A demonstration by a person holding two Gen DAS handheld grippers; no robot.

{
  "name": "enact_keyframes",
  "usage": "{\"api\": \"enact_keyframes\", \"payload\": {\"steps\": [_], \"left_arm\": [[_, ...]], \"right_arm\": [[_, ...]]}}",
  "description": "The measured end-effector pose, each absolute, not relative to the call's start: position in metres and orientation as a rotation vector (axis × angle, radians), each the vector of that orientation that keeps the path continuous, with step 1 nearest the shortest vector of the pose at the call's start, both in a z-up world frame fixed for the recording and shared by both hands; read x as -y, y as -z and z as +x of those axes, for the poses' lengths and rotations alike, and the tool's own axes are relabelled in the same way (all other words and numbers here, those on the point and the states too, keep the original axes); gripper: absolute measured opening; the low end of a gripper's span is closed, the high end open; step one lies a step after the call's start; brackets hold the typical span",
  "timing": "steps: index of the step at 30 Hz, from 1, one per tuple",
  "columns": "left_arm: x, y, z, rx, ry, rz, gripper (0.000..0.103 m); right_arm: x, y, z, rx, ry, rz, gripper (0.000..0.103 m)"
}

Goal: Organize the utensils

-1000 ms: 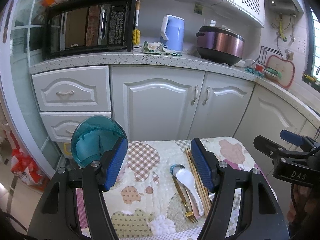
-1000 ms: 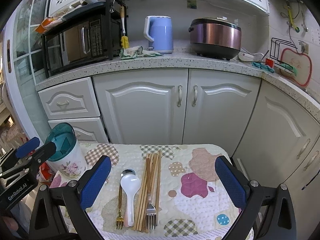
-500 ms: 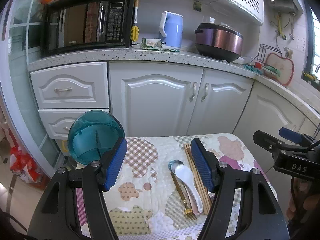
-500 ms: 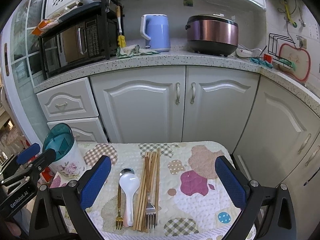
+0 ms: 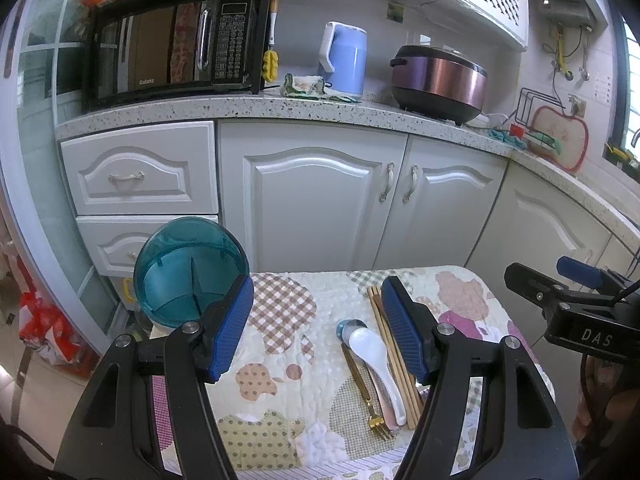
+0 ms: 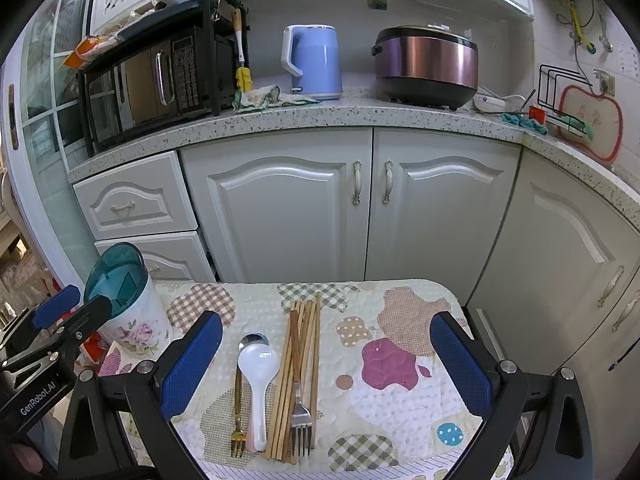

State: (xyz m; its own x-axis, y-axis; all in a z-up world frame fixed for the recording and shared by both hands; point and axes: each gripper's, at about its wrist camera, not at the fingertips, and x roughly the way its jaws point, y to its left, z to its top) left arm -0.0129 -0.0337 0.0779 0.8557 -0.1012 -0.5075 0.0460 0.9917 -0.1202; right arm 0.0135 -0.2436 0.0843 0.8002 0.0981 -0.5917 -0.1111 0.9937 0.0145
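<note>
On a patchwork cloth (image 6: 400,404) lie a white ceramic spoon (image 6: 258,376), a gold fork (image 6: 237,436), a metal spoon bowl (image 6: 253,339), several wooden chopsticks (image 6: 298,364) and a silver fork (image 6: 301,426). A floral utensil holder with a teal divided insert (image 6: 132,312) stands at the cloth's left end; it also shows in the left wrist view (image 5: 188,272). My left gripper (image 5: 316,328) is open above the cloth between holder and utensils. My right gripper (image 6: 326,364) is open wide above the utensils. Both are empty.
White cabinets (image 6: 360,208) stand behind the small table. The counter holds a microwave (image 6: 160,80), a blue kettle (image 6: 314,62) and a rice cooker (image 6: 428,66). The right gripper's body (image 5: 576,308) shows at the right of the left wrist view.
Both grippers have risen and drawn back slightly, so the table sits a little lower in both views. Nothing on the cloth has moved.
</note>
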Motion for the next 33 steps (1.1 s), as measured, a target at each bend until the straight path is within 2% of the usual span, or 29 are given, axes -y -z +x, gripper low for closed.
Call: {"api": "enact_keyframes", "payload": {"steps": [33], "left_arm": [[0.0319,-0.0706,-0.0070,-0.563,0.102,-0.127,0.067]], "right_arm": [[0.2465,-0.0831,0.0161,-0.636,-0.115,-0.034,0.103]]}}
